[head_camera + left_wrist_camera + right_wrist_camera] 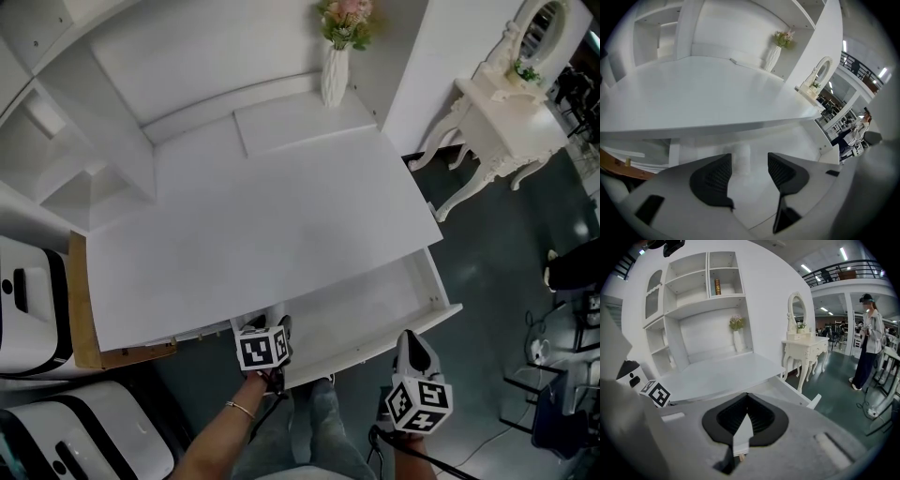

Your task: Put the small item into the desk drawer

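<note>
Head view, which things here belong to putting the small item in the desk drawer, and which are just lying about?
In the job: open drawer, small white item inside it, left gripper with fingers apart, right gripper shut.
Just lying about: flower vase, white dressing table, book.

Showroom-like hall: white desk, vanity table, mezzanine balcony overhead.

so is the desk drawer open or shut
Open: the drawer is pulled out from under the desktop, its white inside showing.
</note>
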